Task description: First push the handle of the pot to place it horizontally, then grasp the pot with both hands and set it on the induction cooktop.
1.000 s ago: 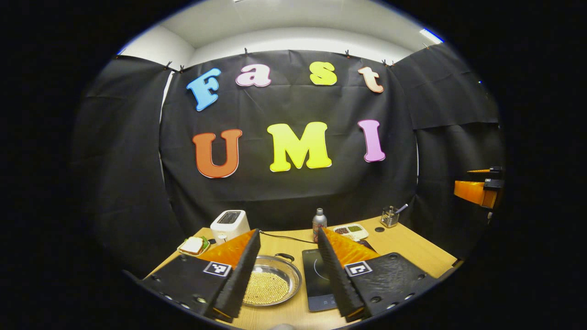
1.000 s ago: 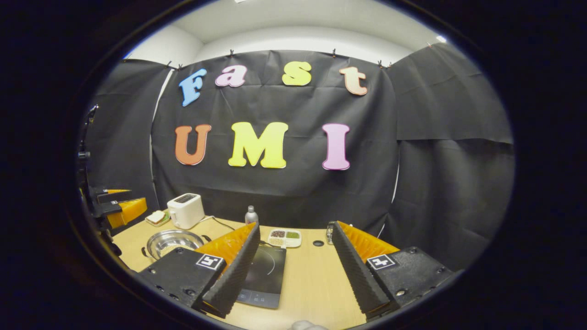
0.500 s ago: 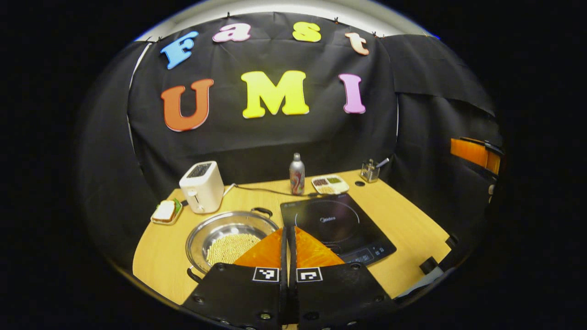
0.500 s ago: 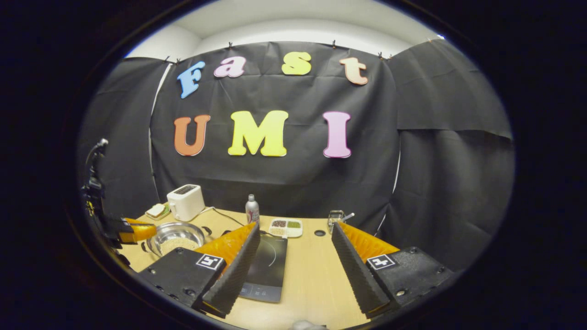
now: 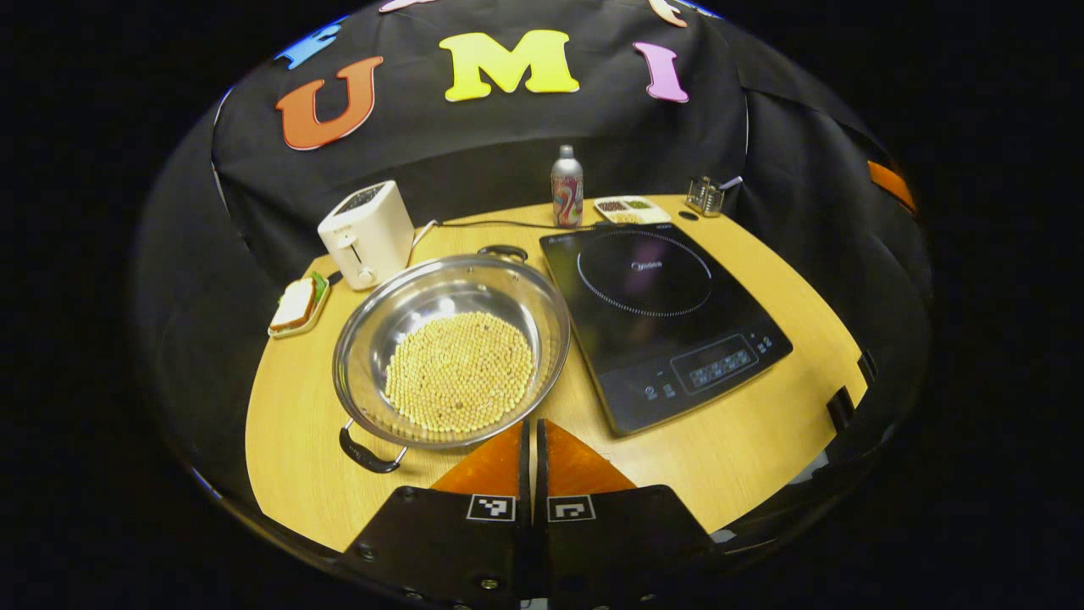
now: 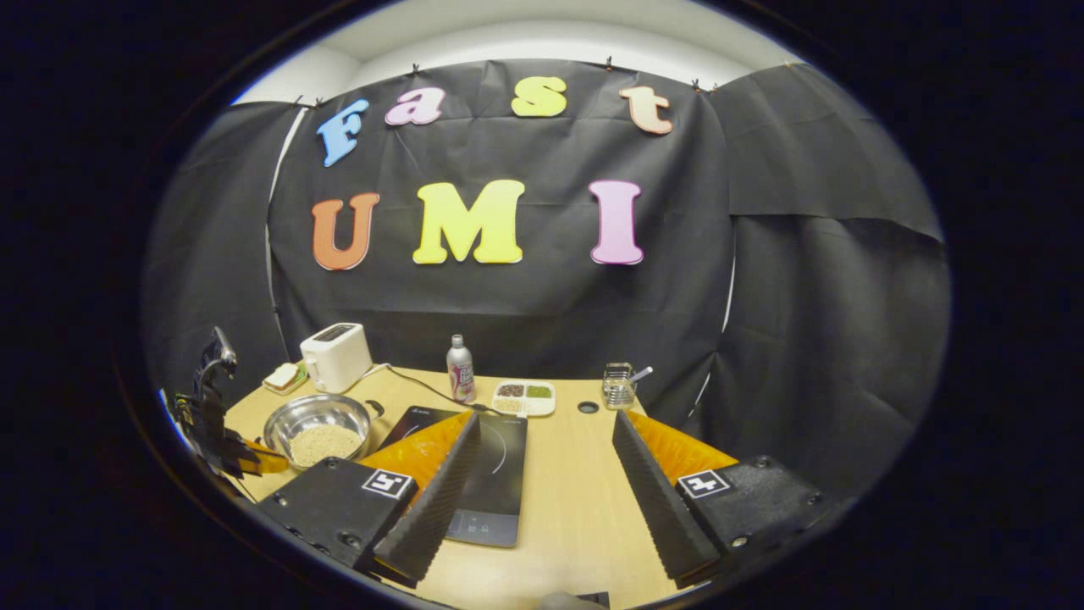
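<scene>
Left tongs point(image 5: 535, 436) closed near the pot point(image 5: 453, 349); right tongs point(image 6: 542, 483) gape, empty. Shove a handle point(image 5: 367, 451) too hard and I could spill beans point(image 5: 460, 370).

A wooden table point(image 5: 745, 440) carries pot point(image 5: 453, 347), cooktop point(image 5: 660, 313), toaster point(image 5: 368, 233), bottle point(image 5: 566, 174).

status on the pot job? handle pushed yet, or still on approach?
Nothing finished yet. The pot of beans sits on the table beside the induction cooktop, its two handles lying diagonally, near one at front-left. In hand: the left gripper, shut and empty, hovers just before the pot's near rim, apparently set to push. The right gripper is open above the cooktop's front edge. Left: the push, two-handed grasp, placement.
</scene>
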Motion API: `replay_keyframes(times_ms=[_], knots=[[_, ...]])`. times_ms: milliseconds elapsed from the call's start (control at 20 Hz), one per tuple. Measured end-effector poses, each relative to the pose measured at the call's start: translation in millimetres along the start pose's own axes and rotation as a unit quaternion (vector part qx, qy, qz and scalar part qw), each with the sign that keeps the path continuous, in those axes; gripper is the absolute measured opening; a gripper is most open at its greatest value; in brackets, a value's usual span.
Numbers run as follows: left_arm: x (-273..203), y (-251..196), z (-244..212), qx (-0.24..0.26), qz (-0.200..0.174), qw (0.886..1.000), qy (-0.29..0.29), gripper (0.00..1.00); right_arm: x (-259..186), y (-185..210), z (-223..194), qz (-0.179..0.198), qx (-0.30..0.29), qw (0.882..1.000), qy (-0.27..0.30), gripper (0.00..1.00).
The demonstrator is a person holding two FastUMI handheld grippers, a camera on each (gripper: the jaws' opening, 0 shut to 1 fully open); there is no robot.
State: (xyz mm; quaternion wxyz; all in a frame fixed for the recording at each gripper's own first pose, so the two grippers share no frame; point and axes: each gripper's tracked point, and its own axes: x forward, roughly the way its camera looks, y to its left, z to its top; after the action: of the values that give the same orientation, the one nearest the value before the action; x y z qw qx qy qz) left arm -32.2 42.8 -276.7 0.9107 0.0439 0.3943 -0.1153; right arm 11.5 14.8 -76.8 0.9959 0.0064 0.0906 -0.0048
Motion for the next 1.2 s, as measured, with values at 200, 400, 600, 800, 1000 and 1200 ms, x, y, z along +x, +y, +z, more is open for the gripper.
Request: replay_keyframes(times_ms=[200, 400, 600, 800, 1000, 1200], knots=[[11.7, 28.9, -28.1, -0.002, 0.016, 0.998, 0.059, 0.00, 4.2, -4.2, -1.4, -0.005, -0.004, 1.000, 0.007, 0.96], [18.7, 47.7, -42.5, -0.007, 0.019, 0.994, 0.105, 0.00, 6.9, -7.8, -2.8, -0.012, -0.014, 1.000, 0.013, 0.96], [24.2, 59.1, -50.2, -0.011, 0.018, 0.991, 0.132, 0.10, 9.8, -8.7, -3.0, -0.012, -0.016, 1.000, 0.017, 0.97], [28.6, 69.8, -50.8, 0.010, 0.023, 0.989, 0.147, 0.00, 11.7, -7.1, -8.5, -0.009, -0.009, 1.000, 0.028, 0.99], [30.5, 85.7, -50.0, 0.028, 0.037, 0.987, 0.156, 0.10, 12.0, -7.4, -11.3, -0.006, -0.011, 0.999, 0.030, 0.97], [28.6, 93.6, -52.7, 0.030, 0.038, 0.985, 0.165, 0.00, 12.4, -11.3, -17.4, -0.006, -0.008, 0.999, 0.039, 0.97]])
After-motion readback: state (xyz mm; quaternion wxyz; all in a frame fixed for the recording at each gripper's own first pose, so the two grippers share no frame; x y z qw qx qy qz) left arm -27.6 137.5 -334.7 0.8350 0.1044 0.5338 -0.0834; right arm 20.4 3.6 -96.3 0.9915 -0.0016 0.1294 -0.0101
